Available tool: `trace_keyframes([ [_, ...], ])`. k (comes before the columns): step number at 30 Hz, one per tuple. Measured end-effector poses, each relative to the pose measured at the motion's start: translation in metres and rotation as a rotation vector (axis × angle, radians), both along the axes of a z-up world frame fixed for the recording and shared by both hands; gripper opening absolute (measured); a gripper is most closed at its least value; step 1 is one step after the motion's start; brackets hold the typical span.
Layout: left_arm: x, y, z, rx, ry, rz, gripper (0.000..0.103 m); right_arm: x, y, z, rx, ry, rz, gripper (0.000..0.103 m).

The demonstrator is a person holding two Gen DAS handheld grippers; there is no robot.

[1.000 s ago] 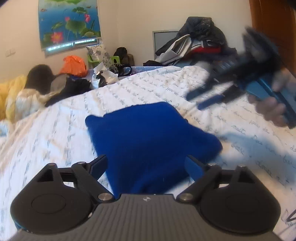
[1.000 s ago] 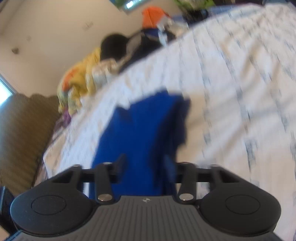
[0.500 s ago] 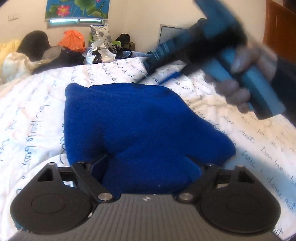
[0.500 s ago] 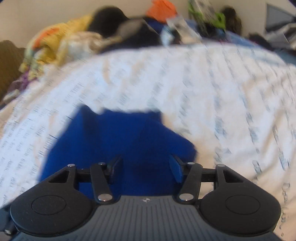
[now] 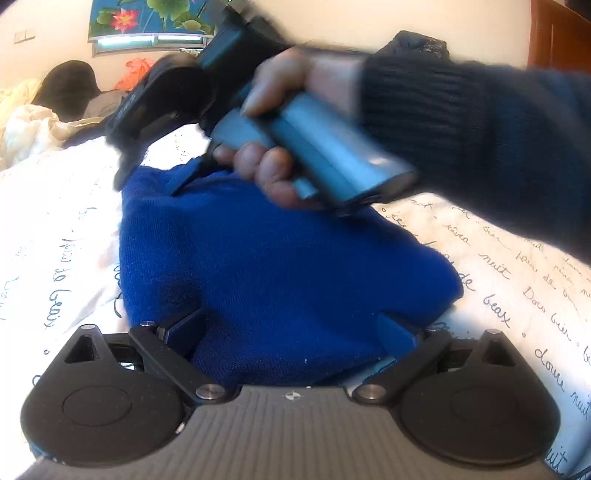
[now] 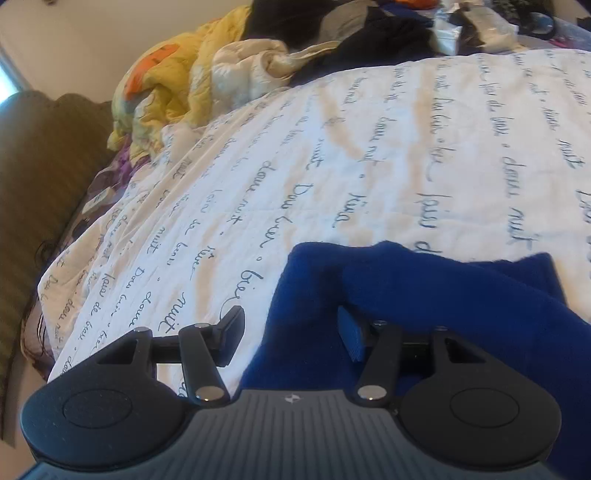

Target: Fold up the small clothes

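Note:
A small blue knit garment point(image 5: 280, 266) lies folded on the white bedspread with script print point(image 5: 55, 229). My left gripper point(image 5: 291, 332) is open, its fingers either side of the garment's near edge. My right gripper point(image 5: 162, 177), held in a hand in a dark sleeve, reaches over the garment's far left corner in the left wrist view. In the right wrist view the right gripper point(image 6: 291, 336) is open and straddles the garment's point(image 6: 424, 306) left edge, with the right finger point(image 6: 351, 336) under a raised fold.
A pile of yellow, cream and dark bedding and clothes point(image 6: 207, 74) lies at the far side of the bed. A brown headboard or sofa point(image 6: 40, 177) stands at the left. A lotus poster point(image 5: 147, 18) hangs on the wall.
My right gripper has swung across and down to the garment's far left corner. My left gripper has closed in on the near edge. The garment lies as before.

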State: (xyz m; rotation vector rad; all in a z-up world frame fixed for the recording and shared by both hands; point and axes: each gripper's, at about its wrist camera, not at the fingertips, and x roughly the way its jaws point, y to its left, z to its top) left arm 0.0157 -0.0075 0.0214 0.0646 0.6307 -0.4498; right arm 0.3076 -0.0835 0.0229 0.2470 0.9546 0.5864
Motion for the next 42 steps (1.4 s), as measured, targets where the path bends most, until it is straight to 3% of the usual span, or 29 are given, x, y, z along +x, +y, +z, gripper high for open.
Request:
trace_keyframes([
  [2,0.0,0.0,0.0,-0.004,0.0,0.0,0.099,-0.031,-0.017,0.016,0.013,-0.053,-0.027,0.057],
  [4,0.002,0.0,0.0,-0.009,0.004,-0.003,0.101,-0.063,-0.038,0.024,0.096,-0.088,0.004,0.061],
  [6,0.003,-0.001,0.0,-0.005,0.007,-0.009,0.102,-0.08,-0.052,0.011,0.13,-0.028,0.02,0.076],
  [7,0.003,-0.001,0.0,0.0,0.006,-0.011,0.102,-0.083,-0.057,-0.002,0.085,0.001,0.016,0.075],
  [9,0.005,-0.005,0.0,0.017,0.004,-0.013,0.102,-0.094,-0.074,-0.012,0.123,-0.078,0.037,0.074],
  [12,-0.007,0.002,0.007,0.031,-0.019,0.054,0.098,-0.121,-0.104,0.01,0.183,-0.04,-0.109,0.076],
  [14,-0.017,0.025,0.015,-0.082,0.006,0.101,0.1,-0.145,-0.132,0.023,0.231,-0.073,-0.117,0.077],
  [16,-0.018,0.05,0.017,-0.197,0.072,0.172,0.099,-0.167,-0.164,0.022,0.259,-0.032,-0.151,0.077],
  [19,-0.003,0.08,0.008,-0.326,0.229,0.266,0.091,-0.188,-0.197,0.008,0.215,0.03,-0.196,0.078],
  [21,0.006,0.088,0.008,-0.422,0.285,0.255,0.089,-0.193,-0.201,-0.007,0.193,0.087,-0.199,0.076],
  [22,0.013,0.091,0.005,-0.486,0.335,0.239,0.087,-0.196,-0.199,-0.013,0.185,0.112,-0.183,0.072],
  [24,0.026,0.092,0.001,-0.563,0.396,0.219,0.084,-0.197,-0.189,-0.019,0.18,0.117,-0.131,0.054],
  [25,0.031,0.09,0.0,-0.569,0.422,0.225,0.066,-0.197,-0.183,-0.021,0.182,0.126,-0.108,0.046],
  [26,0.039,0.088,0.001,-0.546,0.451,0.242,0.032,-0.195,-0.177,-0.023,0.173,0.135,-0.097,0.028],
  [27,0.048,0.087,0.001,-0.507,0.487,0.267,0.012,-0.193,-0.173,-0.024,0.151,0.13,-0.094,0.016],
  [29,0.056,0.088,0.008,-0.496,0.514,0.274,0.013,-0.18,-0.171,-0.024,0.15,0.135,-0.084,0.015],
  [33,0.031,0.082,0.057,-0.427,0.356,0.198,0.012,-0.189,-0.179,0.012,0.173,0.036,-0.064,0.012],
  [36,-0.005,0.083,0.073,-0.417,0.324,0.106,0.015,-0.221,-0.187,0.047,0.173,-0.057,-0.013,0.013],
  [37,-0.021,0.083,0.069,-0.385,0.326,0.102,0.023,-0.234,-0.191,0.05,0.192,-0.05,0.003,0.016],
  [38,-0.037,0.081,0.061,-0.338,0.327,0.109,0.04,-0.245,-0.193,0.046,0.206,-0.029,0.009,0.021],
  [39,-0.046,0.081,0.052,-0.288,0.319,0.136,0.052,-0.254,-0.192,0.037,0.196,0.001,0.005,0.038],
  [40,-0.053,0.083,0.043,-0.235,0.286,0.19,0.07,-0.261,-0.194,0.029,0.171,0.025,-0.008,0.047],
  [41,-0.057,0.084,0.04,-0.206,0.252,0.236,0.076,-0.266,-0.197,0.024,0.149,0.023,-0.036,0.062],
  [42,-0.058,0.084,0.042,-0.196,0.228,0.257,0.076,-0.268,-0.202,0.024,0.138,-0.007,-0.081,0.064],
])
